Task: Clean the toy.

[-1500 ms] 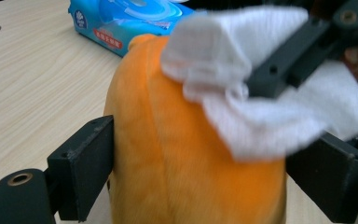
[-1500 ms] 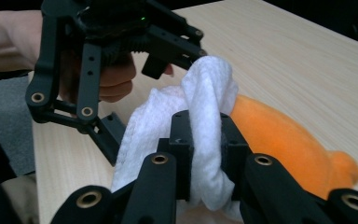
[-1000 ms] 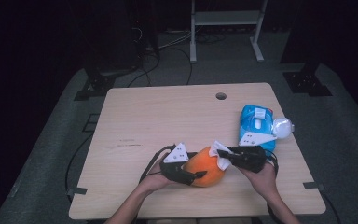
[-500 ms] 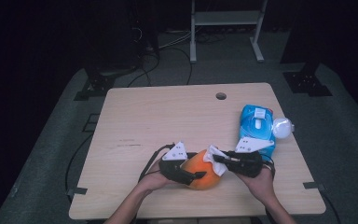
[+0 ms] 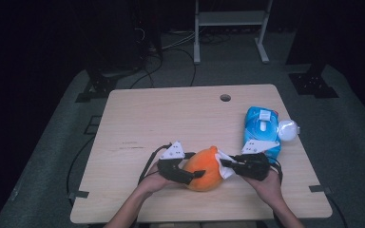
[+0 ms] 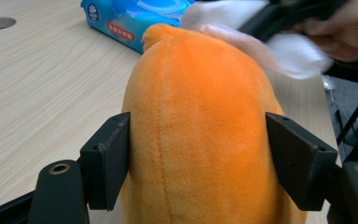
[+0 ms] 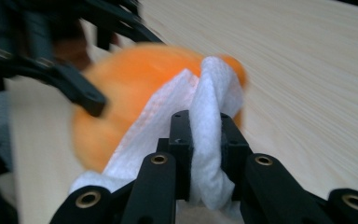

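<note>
An orange plush toy [image 5: 204, 168] lies near the table's front edge. My left gripper [image 5: 195, 175] is shut on it from the left, and in the left gripper view its pads [image 6: 107, 158] press the toy's [image 6: 200, 126] two sides. These jaws have just been opening a little, with the toy still between them. My right gripper [image 7: 205, 140] is shut on a bunched white wipe [image 7: 209, 93], which rests against the toy's [image 7: 121, 88] top right. Seen from above, the right gripper [image 5: 225, 164] meets the toy from the right.
A blue pack of wet wipes [image 5: 261, 130] lies at the right of the wooden table [image 5: 171, 118], with a white round object [image 5: 286, 129] beside it. A cable hole [image 5: 225, 98] sits near the far edge. Dark floor surrounds the table.
The wipe in my right gripper has shifted slightly along the toy's right side. Both hands stay almost where they were, and the toy stays held.
</note>
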